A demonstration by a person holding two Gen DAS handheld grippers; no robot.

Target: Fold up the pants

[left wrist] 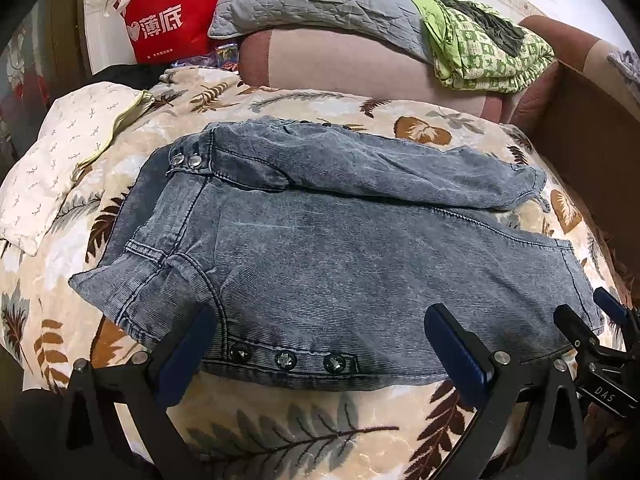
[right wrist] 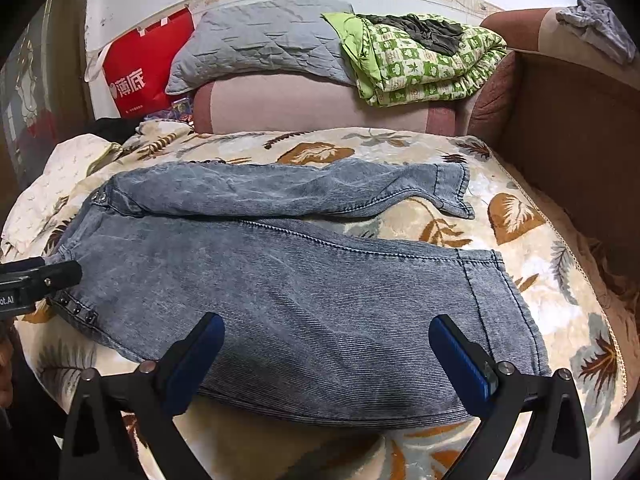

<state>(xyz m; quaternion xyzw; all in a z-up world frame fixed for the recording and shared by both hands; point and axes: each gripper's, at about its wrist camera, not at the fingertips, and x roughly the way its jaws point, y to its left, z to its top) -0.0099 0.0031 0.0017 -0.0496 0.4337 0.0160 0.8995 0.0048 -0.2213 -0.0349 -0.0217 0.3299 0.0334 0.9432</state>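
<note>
Evidently the fold is only now starting: the pants lie flat across the leaf-print blanket, waist to the left, legs running right and splayed apart, the far leg angled off from the near one. Both claws are spread wide and pinch nothing; the left gripper hovers over the near edge by the studded hip, the right gripper over the near leg short of the hem. A clean job, I judge, means each claw biting the near edge through all layers, one at the waist and one close to the hem, then carrying that edge up and over together so the near leg lands squarely on the far one. Denim is stiff and will drag the soft blanket if pulled low. Nearby sit a cream pillow touching the waist side, a grey cushion, green quilt and red bag, all behind, none blocking the fold
</note>
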